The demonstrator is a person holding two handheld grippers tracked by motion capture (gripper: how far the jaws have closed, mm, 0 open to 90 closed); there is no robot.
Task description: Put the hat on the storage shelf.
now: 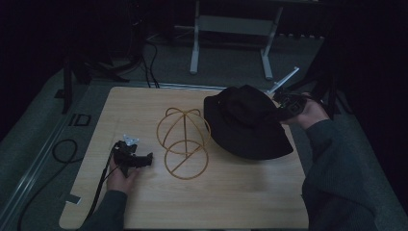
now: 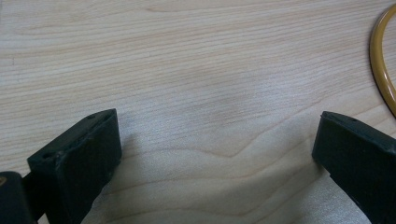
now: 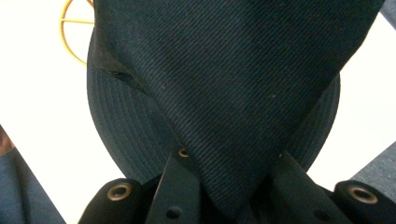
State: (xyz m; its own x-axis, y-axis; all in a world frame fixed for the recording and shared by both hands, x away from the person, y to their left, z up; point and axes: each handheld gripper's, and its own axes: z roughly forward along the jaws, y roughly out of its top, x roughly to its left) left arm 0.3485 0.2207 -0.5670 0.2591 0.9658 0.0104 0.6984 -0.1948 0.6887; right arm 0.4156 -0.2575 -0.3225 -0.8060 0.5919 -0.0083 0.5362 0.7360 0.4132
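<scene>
A black bucket hat (image 1: 248,122) lies on the right half of the wooden table (image 1: 231,192), its right side lifted. My right gripper (image 1: 281,107) is shut on the hat's crown fabric at that side; in the right gripper view the dark cloth (image 3: 243,93) is pinched between the two jaws and the brim spreads below it. A yellow wire hat stand (image 1: 183,142) stands at the table's middle, left of the hat. My left gripper (image 1: 144,159) rests on the table left of the stand, open, with bare wood between its jaws (image 2: 215,154). The stand's yellow base ring (image 2: 380,70) shows at that view's right edge.
A cable (image 1: 98,185) trails from the left gripper off the table's near left edge. A metal table frame (image 1: 231,29) stands on the floor behind the table. A sleeve (image 1: 337,178) comes in at the lower right.
</scene>
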